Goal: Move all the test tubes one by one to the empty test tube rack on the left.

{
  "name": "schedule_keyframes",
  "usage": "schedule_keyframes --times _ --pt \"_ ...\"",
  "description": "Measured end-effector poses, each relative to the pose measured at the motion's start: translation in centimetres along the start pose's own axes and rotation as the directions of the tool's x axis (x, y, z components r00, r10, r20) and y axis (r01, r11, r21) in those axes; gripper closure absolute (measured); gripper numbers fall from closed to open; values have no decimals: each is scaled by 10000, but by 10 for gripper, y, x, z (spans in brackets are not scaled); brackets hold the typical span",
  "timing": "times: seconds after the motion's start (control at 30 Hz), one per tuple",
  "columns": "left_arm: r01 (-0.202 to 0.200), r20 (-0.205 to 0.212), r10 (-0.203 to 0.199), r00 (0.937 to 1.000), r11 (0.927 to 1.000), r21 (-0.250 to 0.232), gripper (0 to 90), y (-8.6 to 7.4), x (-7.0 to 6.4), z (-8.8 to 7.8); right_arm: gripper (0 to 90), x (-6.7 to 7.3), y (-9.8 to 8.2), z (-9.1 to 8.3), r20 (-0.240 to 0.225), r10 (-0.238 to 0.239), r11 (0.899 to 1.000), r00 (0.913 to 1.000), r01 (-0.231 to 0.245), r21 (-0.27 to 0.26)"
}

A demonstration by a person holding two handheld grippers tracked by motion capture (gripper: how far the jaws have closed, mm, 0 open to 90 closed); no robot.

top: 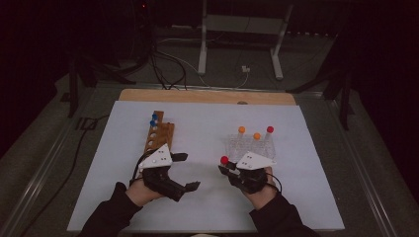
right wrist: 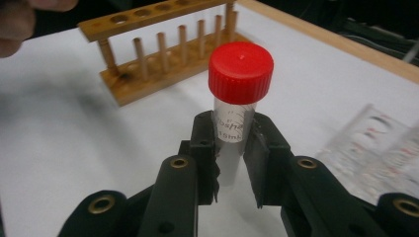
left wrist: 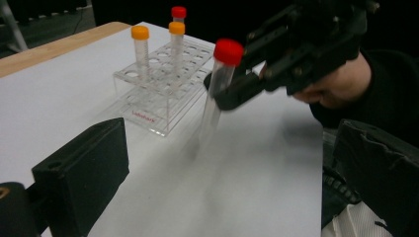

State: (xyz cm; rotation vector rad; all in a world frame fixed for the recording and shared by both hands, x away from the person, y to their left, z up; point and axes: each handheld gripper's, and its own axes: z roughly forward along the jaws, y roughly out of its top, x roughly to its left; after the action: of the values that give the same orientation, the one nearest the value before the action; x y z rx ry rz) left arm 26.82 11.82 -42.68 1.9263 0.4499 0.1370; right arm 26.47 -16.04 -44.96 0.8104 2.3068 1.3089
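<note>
Right gripper view: fingers [right wrist: 232, 148] clamp red-capped tube [right wrist: 236, 106]; left gripper [top: 185, 171] open, seemingly empty.

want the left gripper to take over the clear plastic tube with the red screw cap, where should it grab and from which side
Probably the bare clear wall of the red-capped clear plastic tube below the right gripper, which is shut on it just under the cap. The tube hangs upright above the white table, so coming in level from the side facing the open left gripper looks best.

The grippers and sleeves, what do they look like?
Both the left gripper and the right gripper are black, with two chunky jaws and a pale three-cornered plate on top carrying small dots. Brass-coloured rivets show on the right one's linkage. Thin black cables trail from each. The person's sleeves are dark.
</note>
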Motion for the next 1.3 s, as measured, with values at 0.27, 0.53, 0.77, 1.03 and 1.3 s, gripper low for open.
schedule_keyframes --times 0.27,0.53,0.77,1.03,1.3 --pt "-106 129 111 9999 9992 -392 165 11 -4 12 741 12 0 6 -401 -170 9997 9990 177 159" --pt "-346 68 348 9994 9990 -300 347 16 -4 32 741 17 0 7 -652 -220 9996 9976 231 172" --pt "-688 27 688 9976 9976 19 510 17 -7 47 741 17 1 6 -697 -242 9996 9973 253 149" --pt "-1138 -244 1142 9932 9934 167 675 18 -9 54 741 16 1 6 -696 -158 9998 9975 169 141" --pt "-1191 -387 1193 9921 9929 72 713 23 -7 51 662 14 0 5 -683 -74 9999 9976 79 71"
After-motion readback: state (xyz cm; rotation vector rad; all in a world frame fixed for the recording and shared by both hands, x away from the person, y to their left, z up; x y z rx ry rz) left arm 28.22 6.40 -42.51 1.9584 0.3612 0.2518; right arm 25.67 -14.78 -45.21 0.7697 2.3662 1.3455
